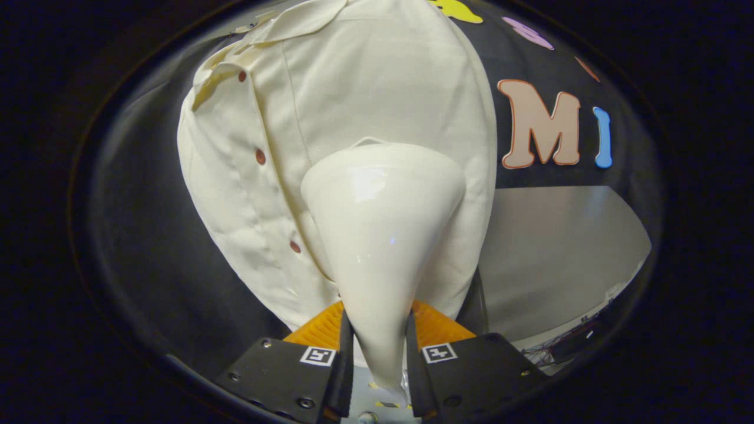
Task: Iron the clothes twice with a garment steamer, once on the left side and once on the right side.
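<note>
A cream button-up shirt (353,94) hangs upright in front of me, its collar at the top and its row of small brown buttons (260,156) running down left of centre. The white garment steamer (383,235) rises from between my fingers, its narrow handle pinched by both of them and its wide head lying against the shirt's right half, right of the button row. My gripper (379,347) is shut on the steamer's handle. The steamer head hides the lower middle of the shirt.
The booth's black cloth wall (147,247) stands behind the shirt on both sides. A grey surface (559,253) lies to the right, beyond the shirt, with some cables (565,344) at its near edge.
</note>
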`<state>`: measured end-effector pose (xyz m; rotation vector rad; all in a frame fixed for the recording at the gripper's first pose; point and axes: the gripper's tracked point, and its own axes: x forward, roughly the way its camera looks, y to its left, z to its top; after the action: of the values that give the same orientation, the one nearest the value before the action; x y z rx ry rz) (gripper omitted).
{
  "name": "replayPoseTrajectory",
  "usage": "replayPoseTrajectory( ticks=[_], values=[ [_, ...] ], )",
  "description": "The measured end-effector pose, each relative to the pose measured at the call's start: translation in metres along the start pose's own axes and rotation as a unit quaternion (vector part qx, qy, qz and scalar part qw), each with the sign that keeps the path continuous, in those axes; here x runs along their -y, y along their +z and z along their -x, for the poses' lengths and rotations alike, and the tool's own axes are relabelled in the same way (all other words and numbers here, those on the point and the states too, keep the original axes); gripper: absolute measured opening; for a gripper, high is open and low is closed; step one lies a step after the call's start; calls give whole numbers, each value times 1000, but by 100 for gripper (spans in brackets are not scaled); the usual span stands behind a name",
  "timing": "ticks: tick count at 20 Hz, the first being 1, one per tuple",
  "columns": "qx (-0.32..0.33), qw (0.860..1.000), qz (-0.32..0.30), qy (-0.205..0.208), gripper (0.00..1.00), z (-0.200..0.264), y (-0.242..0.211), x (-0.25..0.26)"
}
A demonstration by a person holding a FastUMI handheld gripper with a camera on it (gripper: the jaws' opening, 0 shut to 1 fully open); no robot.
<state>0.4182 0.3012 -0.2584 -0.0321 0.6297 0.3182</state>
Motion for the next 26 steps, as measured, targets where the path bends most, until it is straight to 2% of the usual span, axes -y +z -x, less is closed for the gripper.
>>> replayPoseTrajectory(
  ticks=[11,21,26],
  values=[
    [-59,998,-10,5,39,-50,-68,7],
    [-93,996,-10,-13,39,-87,-125,27],
    [-104,994,-13,-31,39,-90,-145,39]
  ],
)
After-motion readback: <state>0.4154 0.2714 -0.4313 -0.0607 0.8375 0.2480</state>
